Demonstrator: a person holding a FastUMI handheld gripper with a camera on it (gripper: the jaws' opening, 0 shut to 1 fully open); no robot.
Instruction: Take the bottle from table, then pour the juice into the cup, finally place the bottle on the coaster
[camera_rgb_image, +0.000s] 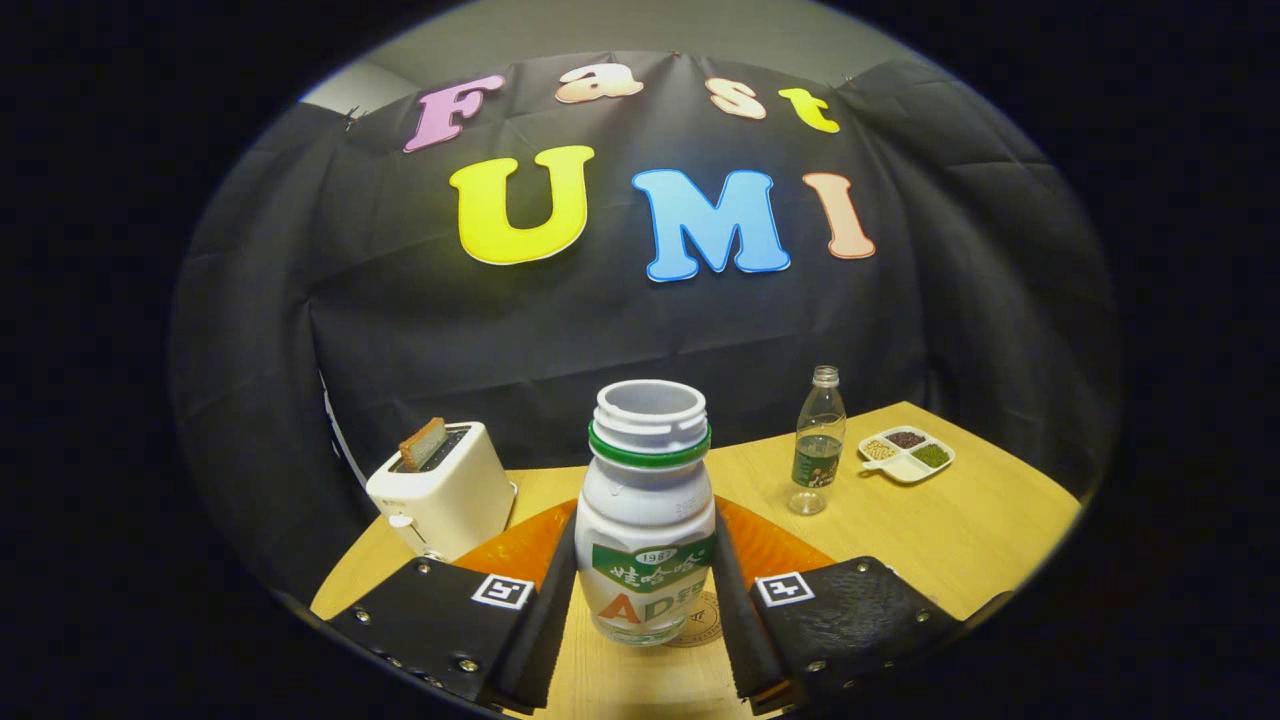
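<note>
Two fingers: the gripper (645, 610) has both fingers pressed flat against the sides of the bottle (646, 520), clasping it between them.
Bottle material: smooth white plastic, squat and rounded at the shoulders, with a printed green-and-orange label band around its lower body.
Bottle neck: wide threaded mouth, uncapped, with a green ring just below the threads.
Bottle axis: long axis upright, mouth pointing straight up; whether its base touches the table I cannot tell.
Coaster (700, 622): a round, light brown disc, partly hidden behind the bottle's base, lying flat on the table (960, 530).
Table: pale wood grain, with an orange curved surface showing behind the fingers.
Toaster (440, 490): boxy, glossy cream, a slice of brown bread standing in one slot.
Clear bottle (819, 440): slim, transparent, uncapped, upright beyond the fingers.
Snack dish (906, 453): white, divided into compartments holding small grains, just beside the clear bottle.
</note>
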